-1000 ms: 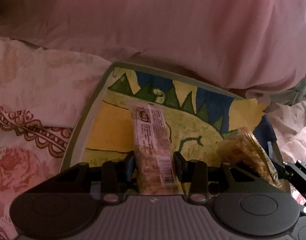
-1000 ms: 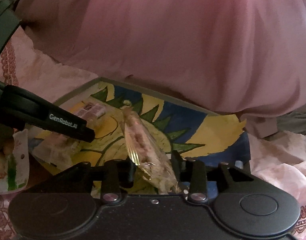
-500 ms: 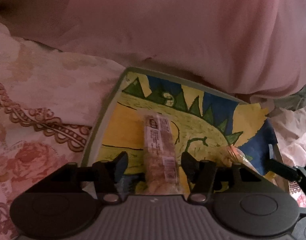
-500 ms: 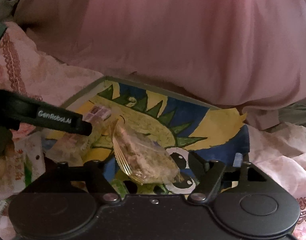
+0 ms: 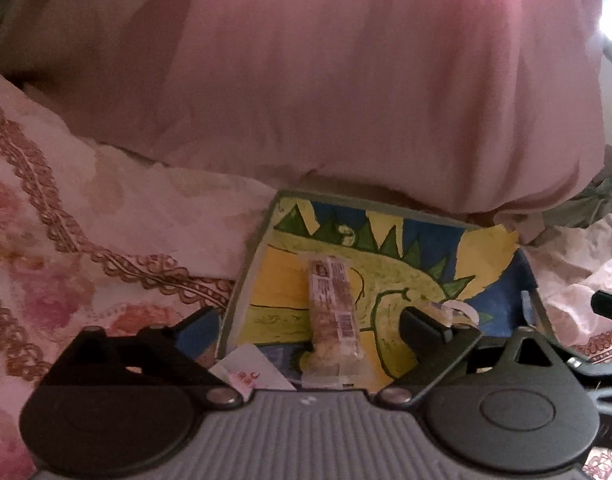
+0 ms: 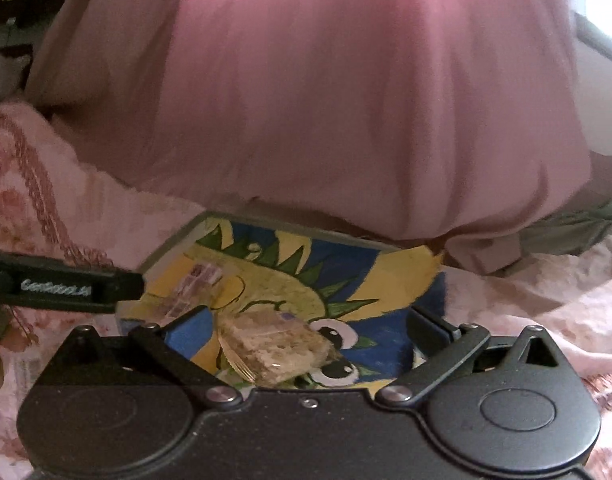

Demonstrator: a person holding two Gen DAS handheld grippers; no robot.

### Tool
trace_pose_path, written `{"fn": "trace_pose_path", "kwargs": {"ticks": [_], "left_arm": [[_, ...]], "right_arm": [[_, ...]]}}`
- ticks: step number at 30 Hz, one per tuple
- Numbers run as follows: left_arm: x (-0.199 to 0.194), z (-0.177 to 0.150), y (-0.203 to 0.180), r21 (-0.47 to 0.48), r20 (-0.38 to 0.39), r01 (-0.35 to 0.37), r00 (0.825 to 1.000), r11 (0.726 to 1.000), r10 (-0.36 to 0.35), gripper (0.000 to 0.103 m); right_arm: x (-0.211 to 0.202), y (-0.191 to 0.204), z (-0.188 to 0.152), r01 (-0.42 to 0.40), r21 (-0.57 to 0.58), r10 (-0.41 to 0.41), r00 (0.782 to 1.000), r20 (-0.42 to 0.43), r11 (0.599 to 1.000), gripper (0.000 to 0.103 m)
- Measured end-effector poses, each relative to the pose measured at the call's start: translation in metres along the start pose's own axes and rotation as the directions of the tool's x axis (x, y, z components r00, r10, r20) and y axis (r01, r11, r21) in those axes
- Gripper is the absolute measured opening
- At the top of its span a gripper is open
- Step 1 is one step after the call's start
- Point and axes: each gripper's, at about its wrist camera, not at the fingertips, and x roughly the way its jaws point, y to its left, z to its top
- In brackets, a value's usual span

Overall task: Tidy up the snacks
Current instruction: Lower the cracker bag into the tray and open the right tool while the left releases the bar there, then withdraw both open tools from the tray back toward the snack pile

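Snack bar point(image 5: 333, 312), clear-wrapped, lying on dinosaur tray point(image 5: 246, 276): light, probably brittle, slippery film, best pinched mid-length; left gripper point(image 5: 306, 324) and right gripper point(image 6: 306, 326) both opening, unladen.

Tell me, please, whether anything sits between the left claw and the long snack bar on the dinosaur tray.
Nothing visible does. The snack bar lies flat on the tray, in the gap of the opening left claw, neither finger touching it.
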Motion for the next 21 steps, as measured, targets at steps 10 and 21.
{"fn": "trace_pose_path", "kwargs": {"ticks": [10,21], "left_arm": [[-0.073,-0.008,-0.012,0.007,0.083,0.023,0.996,1.0,-0.023,0.103],[-0.132,-0.05,-0.017,0.004,0.081,0.031,0.996,0.999,-0.032,0.103]], "right_arm": [[-0.075,-0.014,-0.008,0.027,0.072,-0.033,0.996,0.08,0.997,0.102],[-0.143,-0.01,-0.038,0.059,0.104,-0.069,0.994,0.088,0.993,0.102]]}}
